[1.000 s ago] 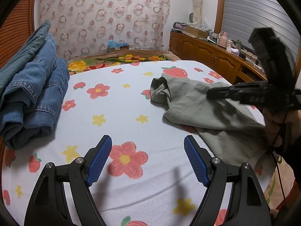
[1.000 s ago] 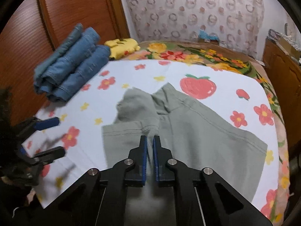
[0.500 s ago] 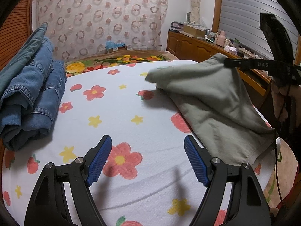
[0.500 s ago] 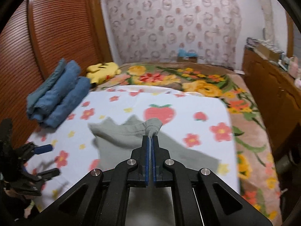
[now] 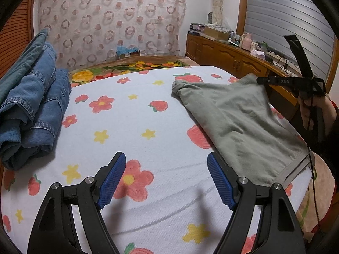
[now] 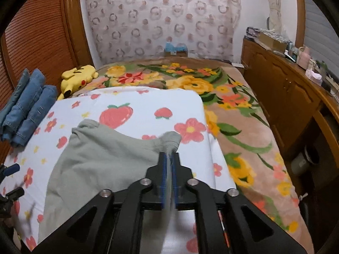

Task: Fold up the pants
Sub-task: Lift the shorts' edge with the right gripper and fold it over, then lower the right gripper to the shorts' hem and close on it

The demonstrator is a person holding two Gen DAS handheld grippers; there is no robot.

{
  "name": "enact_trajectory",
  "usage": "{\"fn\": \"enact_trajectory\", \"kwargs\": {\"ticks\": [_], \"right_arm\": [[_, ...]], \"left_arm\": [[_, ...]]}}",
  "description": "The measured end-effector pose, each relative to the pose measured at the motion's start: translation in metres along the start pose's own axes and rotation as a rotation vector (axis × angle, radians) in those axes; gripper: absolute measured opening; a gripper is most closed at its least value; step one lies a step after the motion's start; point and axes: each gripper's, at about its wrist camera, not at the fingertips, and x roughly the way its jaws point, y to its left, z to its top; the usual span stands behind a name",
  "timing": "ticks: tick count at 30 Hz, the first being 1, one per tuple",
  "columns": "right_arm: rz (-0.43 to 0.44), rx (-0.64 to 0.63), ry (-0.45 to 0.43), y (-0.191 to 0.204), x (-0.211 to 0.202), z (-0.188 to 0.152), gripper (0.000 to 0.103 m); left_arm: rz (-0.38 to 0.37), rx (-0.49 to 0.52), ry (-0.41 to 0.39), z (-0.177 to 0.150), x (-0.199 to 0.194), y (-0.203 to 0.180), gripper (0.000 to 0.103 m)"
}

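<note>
Bedroom surface: bed [image 5: 148,114] under a white floral sheet, with folded jeans [image 5: 31,105] stacked at its left edge, evidently finished work. Grey-green pants [image 5: 239,124] lie on the bed's right side, one edge raised. Right gripper [image 6: 168,167] has its fingers clamped on that edge, apparently to carry it across for a fold. Left gripper [image 5: 166,180] hovers over bare sheet, fingers apart and empty.

right claw [image 6: 168,165] lifted and swung rightward, green pants [image 5: 239,122] dragged toward bed edge
</note>
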Motion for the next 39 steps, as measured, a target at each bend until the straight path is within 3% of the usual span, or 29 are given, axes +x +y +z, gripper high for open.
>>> {"fn": "enact_trajectory", "kwargs": {"ticks": [4, 14, 17, 19, 29, 39], "right_arm": [[0.042, -0.009, -0.014, 0.001, -0.012, -0.007, 0.012], [0.117, -0.059, -0.026, 0.004, -0.064, -0.064, 0.014], [0.148, -0.062, -0.004, 0.004, -0.070, -0.082, 0.024], [0.144, -0.064, 0.005, 0.002, -0.073, -0.090, 0.031], [0.137, -0.060, 0.017, -0.001, -0.079, -0.107, 0.036], [0.117, -0.064, 0.006, 0.011, -0.079, -0.118, 0.047]], "left_arm": [[-0.008, 0.005, -0.002, 0.000, -0.002, -0.004, 0.080], [-0.039, 0.038, 0.022, 0.000, 0.005, -0.022, 0.080], [-0.062, 0.042, 0.035, 0.001, 0.008, -0.028, 0.080], [-0.068, 0.045, 0.044, 0.001, 0.011, -0.031, 0.080], [-0.088, 0.091, 0.149, -0.005, 0.033, -0.051, 0.085], [-0.077, 0.119, 0.149, -0.009, 0.035, -0.057, 0.090]]}}
